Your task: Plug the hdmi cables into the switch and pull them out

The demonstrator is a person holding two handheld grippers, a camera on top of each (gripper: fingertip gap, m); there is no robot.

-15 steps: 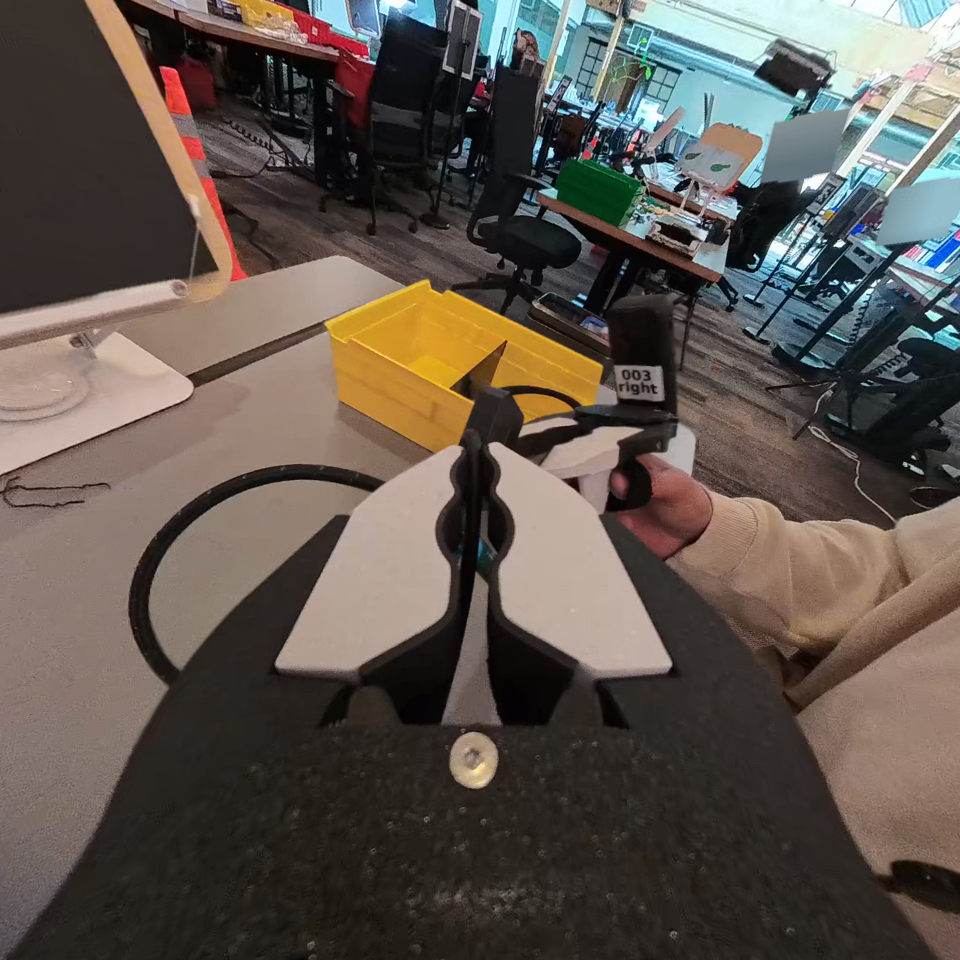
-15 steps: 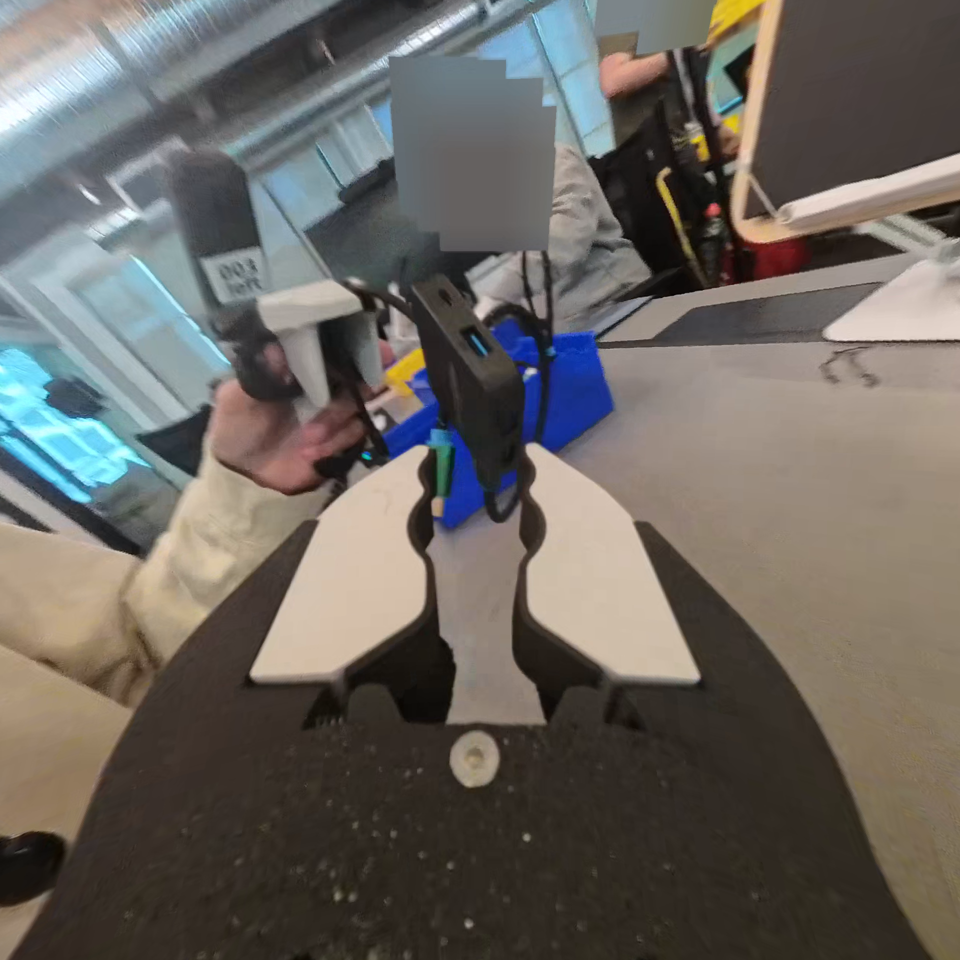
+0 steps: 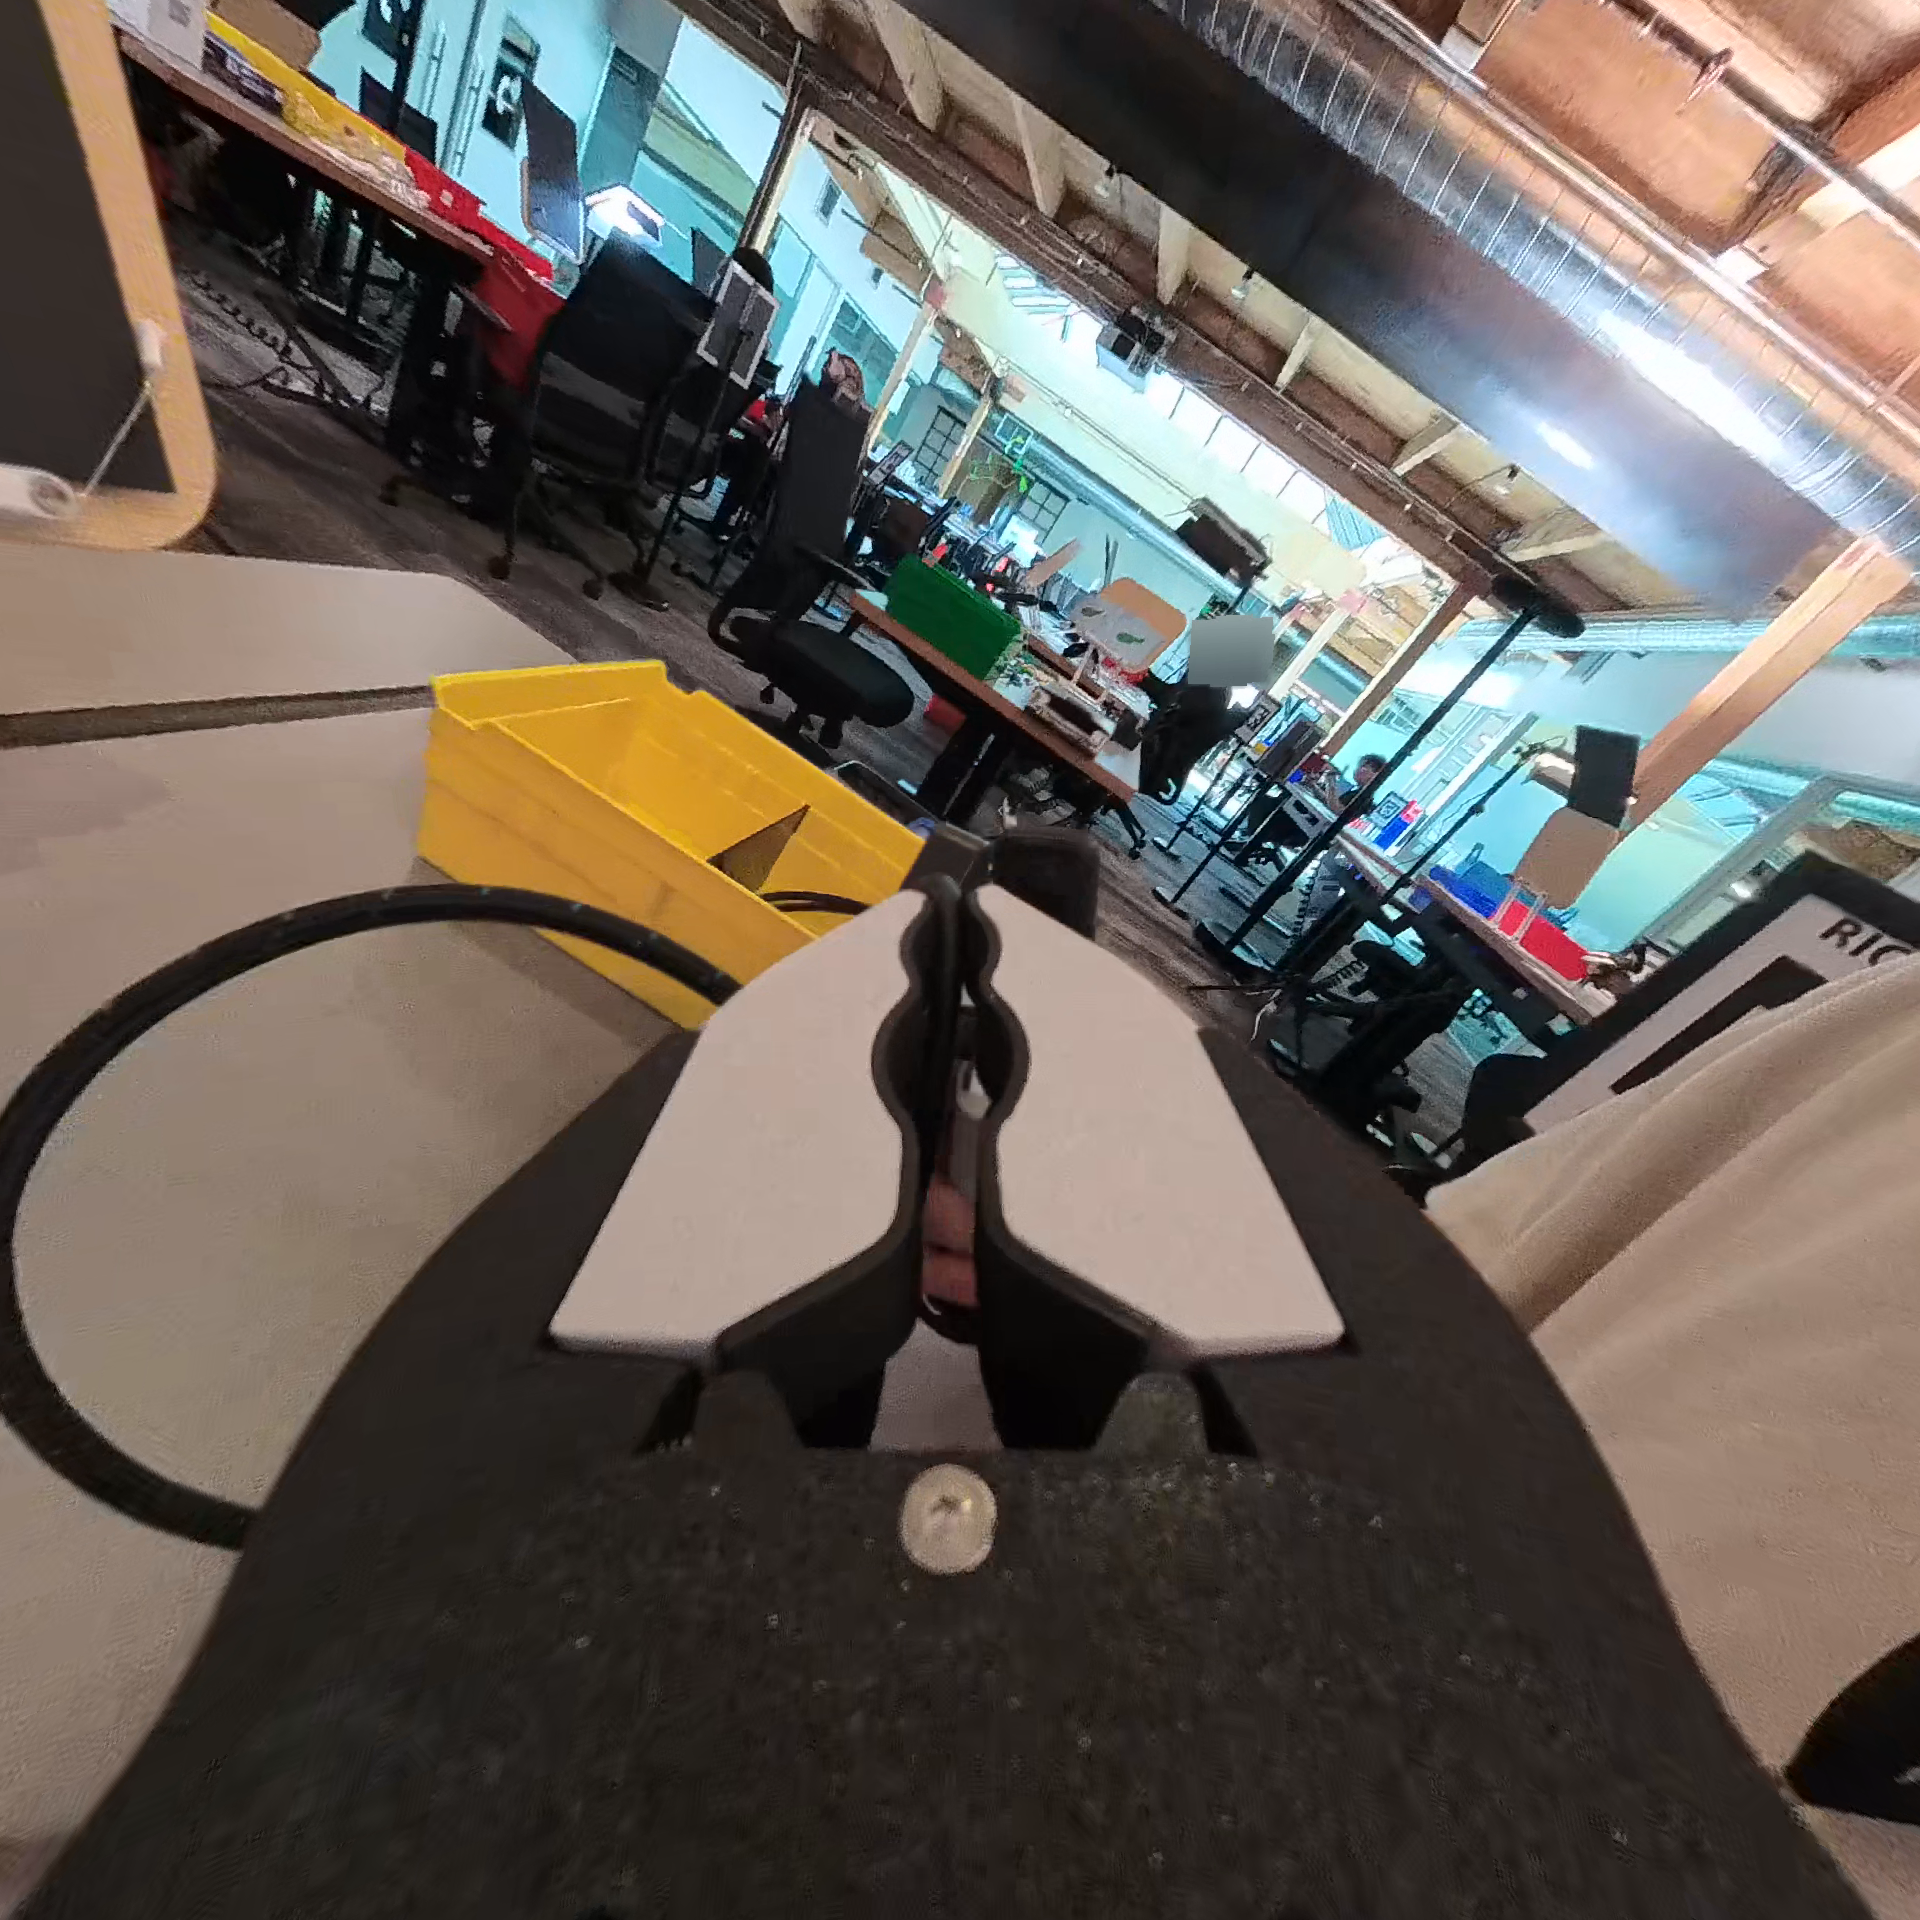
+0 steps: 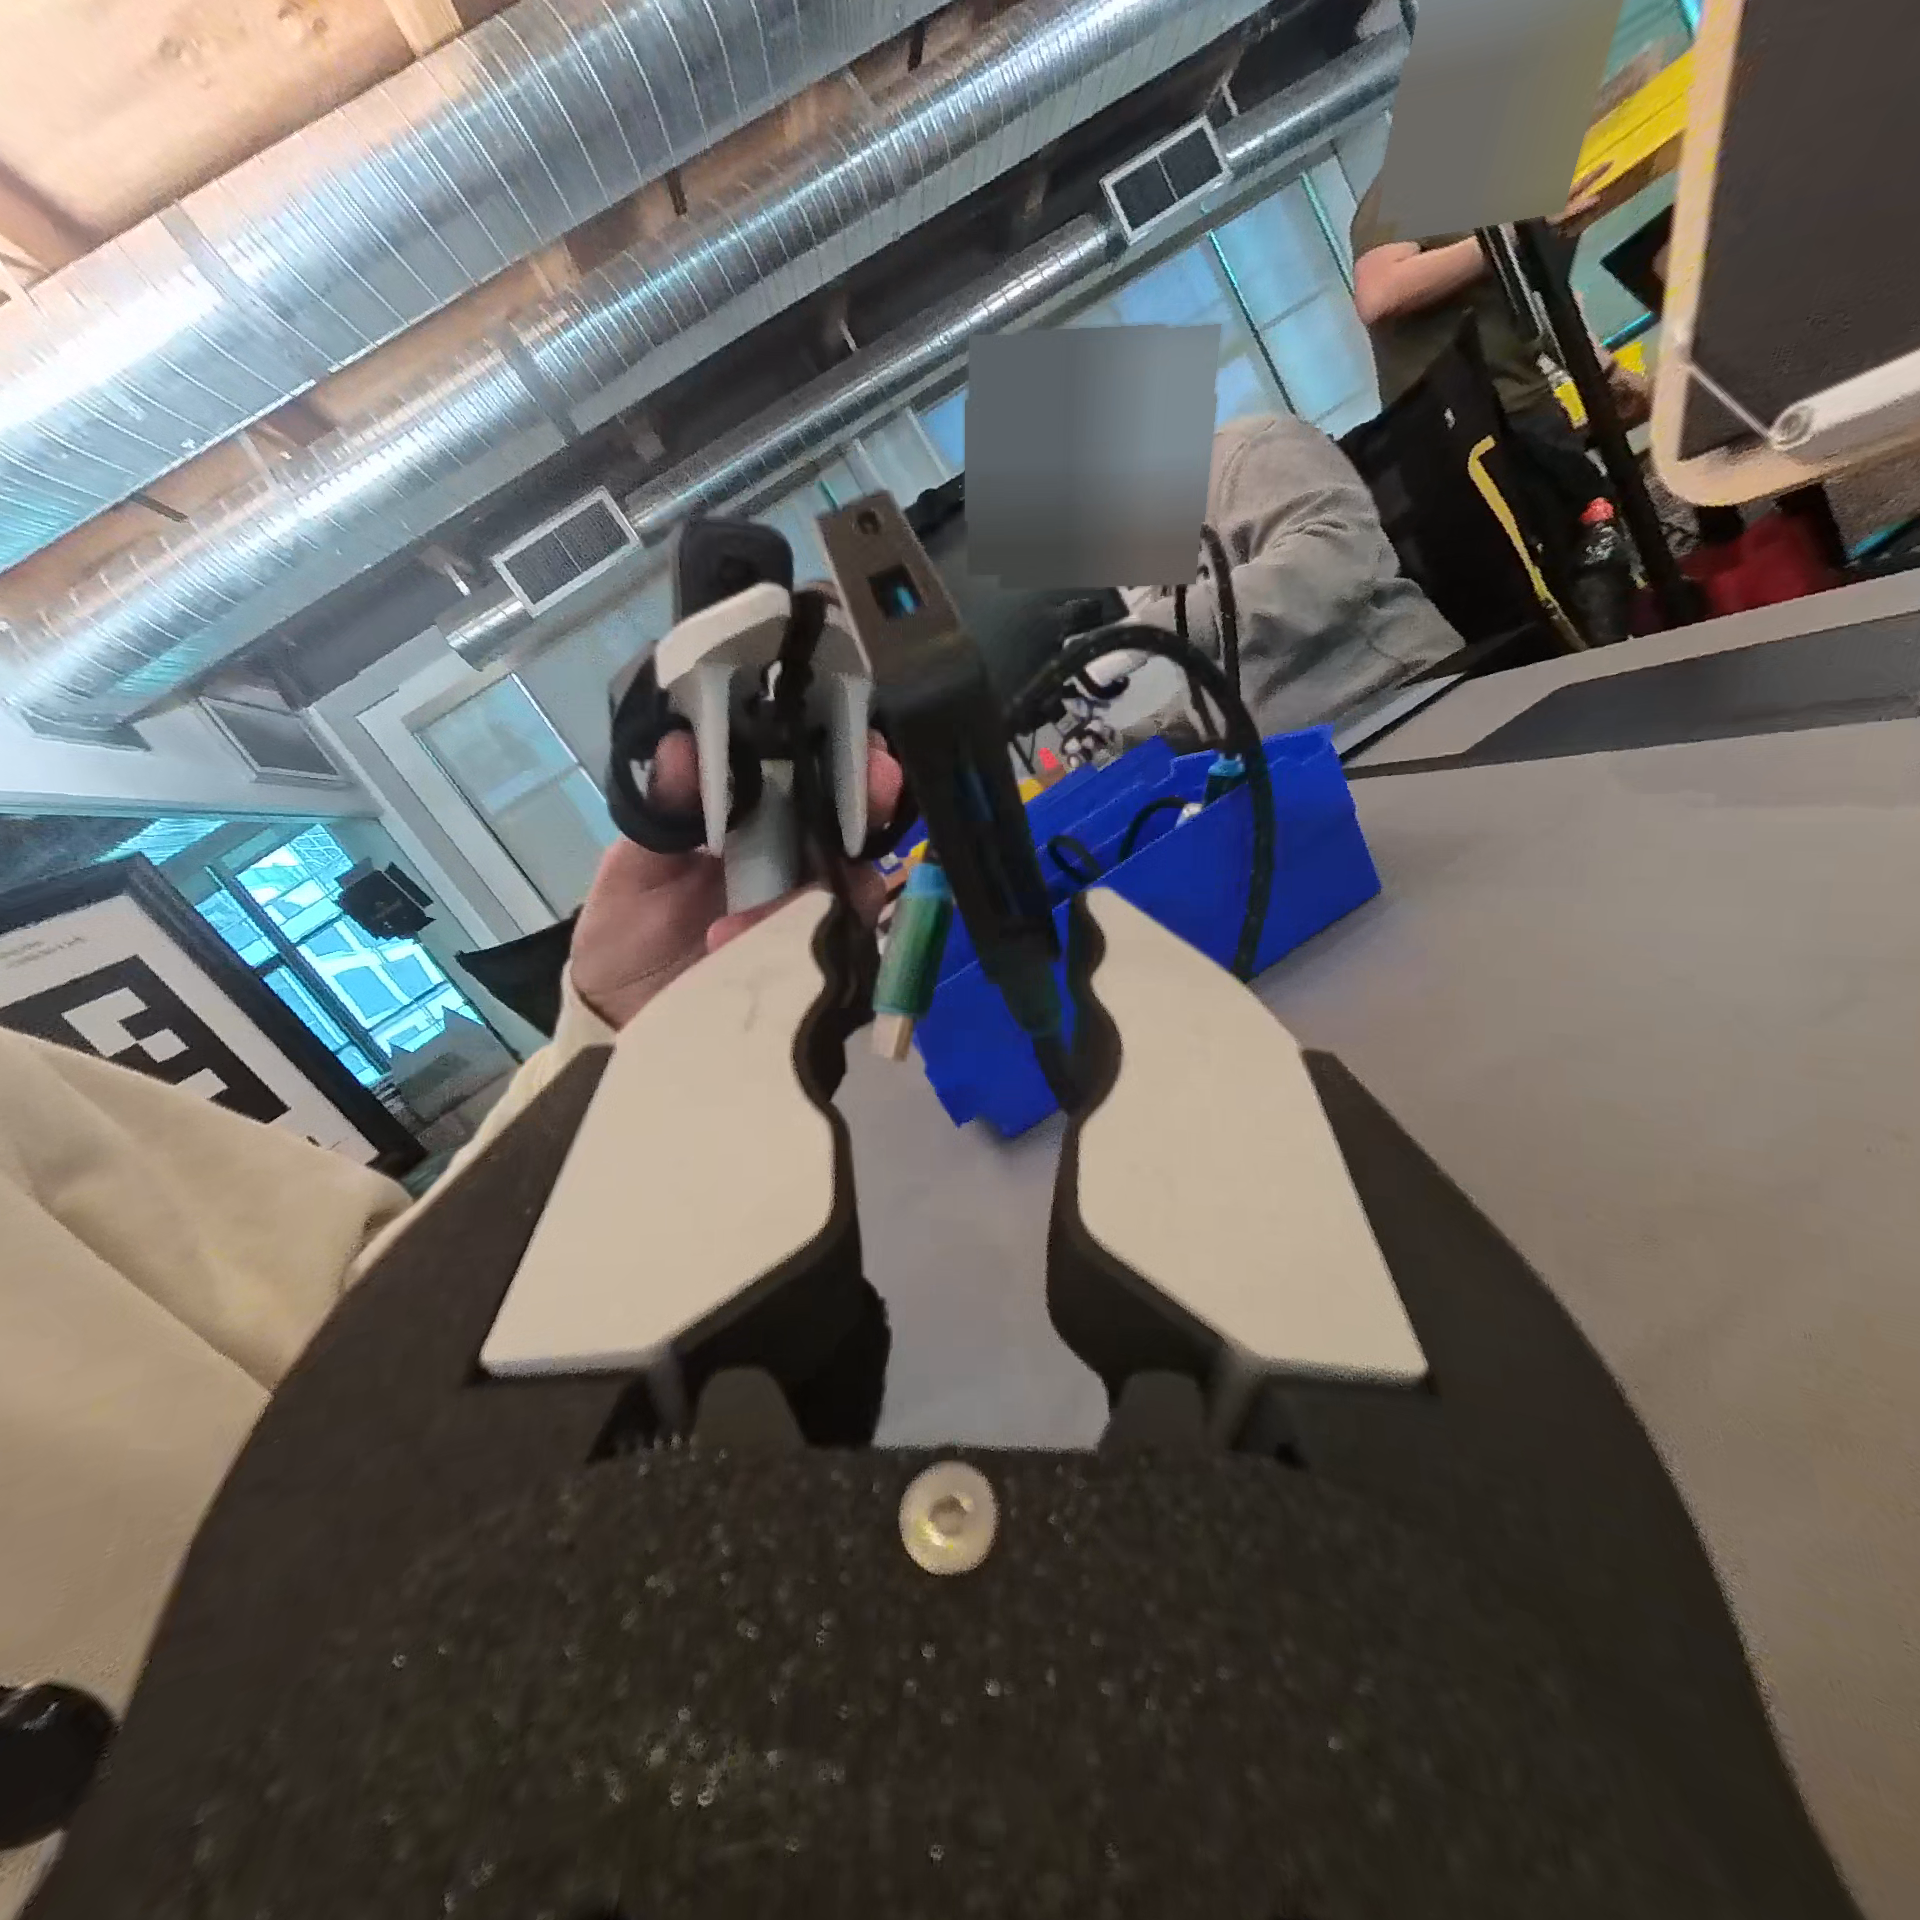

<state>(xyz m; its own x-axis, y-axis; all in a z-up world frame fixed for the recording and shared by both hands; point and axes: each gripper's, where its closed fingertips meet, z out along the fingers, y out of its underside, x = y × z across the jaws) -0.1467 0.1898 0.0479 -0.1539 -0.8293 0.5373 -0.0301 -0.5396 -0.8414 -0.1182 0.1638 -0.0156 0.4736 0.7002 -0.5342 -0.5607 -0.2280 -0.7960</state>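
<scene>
The switch (image 4: 914, 707), a slim black box with a blue port near its top end, is held upright in the air above the grey table (image 4: 1558, 1039), tilted slightly left. It is seen from the right wrist view between the fingers of the right gripper (image 4: 961, 945), which are spread apart; whether either finger touches it cannot be told. A green-shelled plug (image 4: 912, 961) with a metal tip hangs just beside the switch's lower end, not inserted. A black cable (image 4: 1023, 966) runs down from the switch's lower end toward the right finger.

The left gripper (image 3: 951, 899) is pressed nearly together, with a thin dark piece pinched between the fingers; what that piece is cannot be told for certain. In the right wrist view this gripper is raised, held in a hand (image 4: 665, 914) with a cream sleeve (image 4: 208, 1195).

A braided cable (image 4: 1252, 790) arcs into a blue bin (image 4: 1309, 862) behind the switch. In the left wrist view, 1 black cable (image 3: 312, 925) loops across the table beside a yellow bin (image 3: 582, 800).
</scene>
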